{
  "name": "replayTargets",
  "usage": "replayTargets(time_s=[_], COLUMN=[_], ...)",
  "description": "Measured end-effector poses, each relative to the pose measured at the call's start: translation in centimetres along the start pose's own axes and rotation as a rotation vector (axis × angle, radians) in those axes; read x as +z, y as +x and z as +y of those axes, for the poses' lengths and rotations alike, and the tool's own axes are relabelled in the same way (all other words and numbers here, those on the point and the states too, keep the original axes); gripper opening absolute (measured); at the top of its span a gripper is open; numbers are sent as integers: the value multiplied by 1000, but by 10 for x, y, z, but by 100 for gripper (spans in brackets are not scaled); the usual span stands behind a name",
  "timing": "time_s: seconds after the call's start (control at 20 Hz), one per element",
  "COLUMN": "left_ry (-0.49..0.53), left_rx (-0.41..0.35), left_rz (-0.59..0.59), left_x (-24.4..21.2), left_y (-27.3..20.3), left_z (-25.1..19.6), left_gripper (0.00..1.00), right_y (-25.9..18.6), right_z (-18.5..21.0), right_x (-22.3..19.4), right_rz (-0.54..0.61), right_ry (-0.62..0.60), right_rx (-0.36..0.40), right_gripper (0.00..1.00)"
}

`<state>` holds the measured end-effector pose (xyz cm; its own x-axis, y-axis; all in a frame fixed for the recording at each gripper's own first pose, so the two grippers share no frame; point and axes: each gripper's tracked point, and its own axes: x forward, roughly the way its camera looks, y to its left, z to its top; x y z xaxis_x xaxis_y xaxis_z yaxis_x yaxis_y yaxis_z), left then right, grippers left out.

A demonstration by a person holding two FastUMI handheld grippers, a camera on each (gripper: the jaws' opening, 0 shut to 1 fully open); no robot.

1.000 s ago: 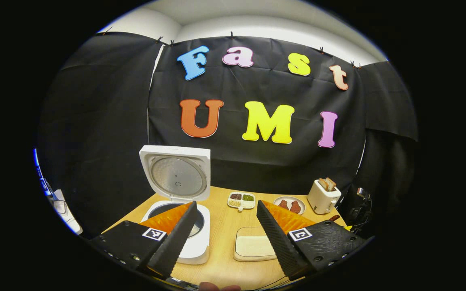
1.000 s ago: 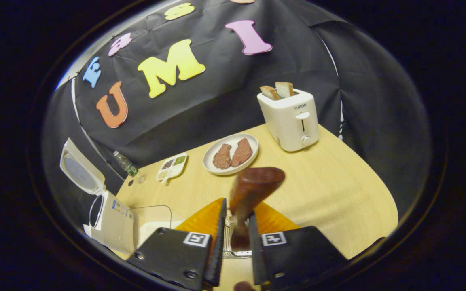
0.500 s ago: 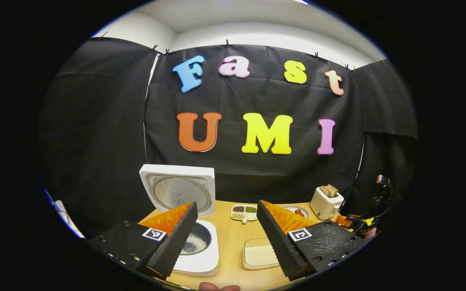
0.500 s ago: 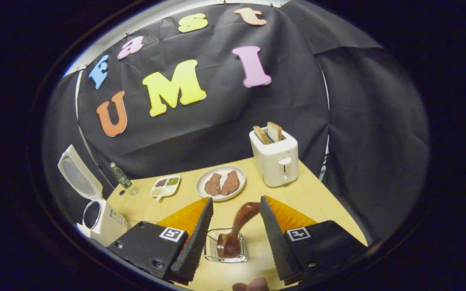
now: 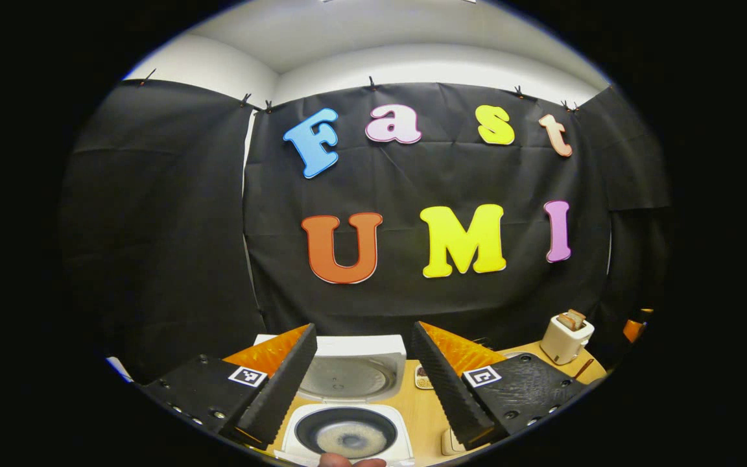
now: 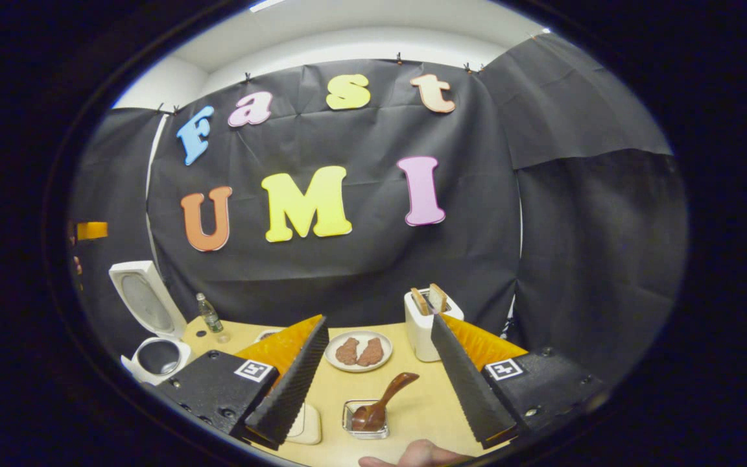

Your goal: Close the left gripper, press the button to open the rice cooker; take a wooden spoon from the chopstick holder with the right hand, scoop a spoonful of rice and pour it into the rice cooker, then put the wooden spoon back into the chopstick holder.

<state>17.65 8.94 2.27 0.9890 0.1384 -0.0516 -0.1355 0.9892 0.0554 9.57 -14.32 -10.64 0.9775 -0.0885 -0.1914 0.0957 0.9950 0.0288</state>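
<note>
Both grippers released: right gripper (image 6: 380,379) jaws wide, wooden spoon (image 6: 383,405) back in chopstick holder (image 6: 365,420) bottom centre. Left gripper (image 5: 364,383) open above rice cooker (image 5: 347,436), lid up, rice inside, so task looks done

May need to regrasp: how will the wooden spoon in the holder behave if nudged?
The wooden spoon looks rigid, so it shouldn't flex. It leans in the low wire chopstick holder, handle sticking out, so a nudge would likely swing it or tip it out. The holder seems light and may slide.
</note>
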Motion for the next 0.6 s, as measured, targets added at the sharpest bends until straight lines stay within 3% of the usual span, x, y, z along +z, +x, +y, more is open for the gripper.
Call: replayTargets(time_s=[0.35,0.6], left_ry=[13,-4], left_rx=[49,34], left_rz=[114,207], left_x=[-46,-78], left_y=[84,121], left_z=[46,61], left_gripper=[96,96], right_y=[-44,-67], right_z=[-18,-28], right_x=[-22,-37], right_rz=[51,92], right_ry=[10,50], right_rx=[-86,-154], right_gripper=[98,100])
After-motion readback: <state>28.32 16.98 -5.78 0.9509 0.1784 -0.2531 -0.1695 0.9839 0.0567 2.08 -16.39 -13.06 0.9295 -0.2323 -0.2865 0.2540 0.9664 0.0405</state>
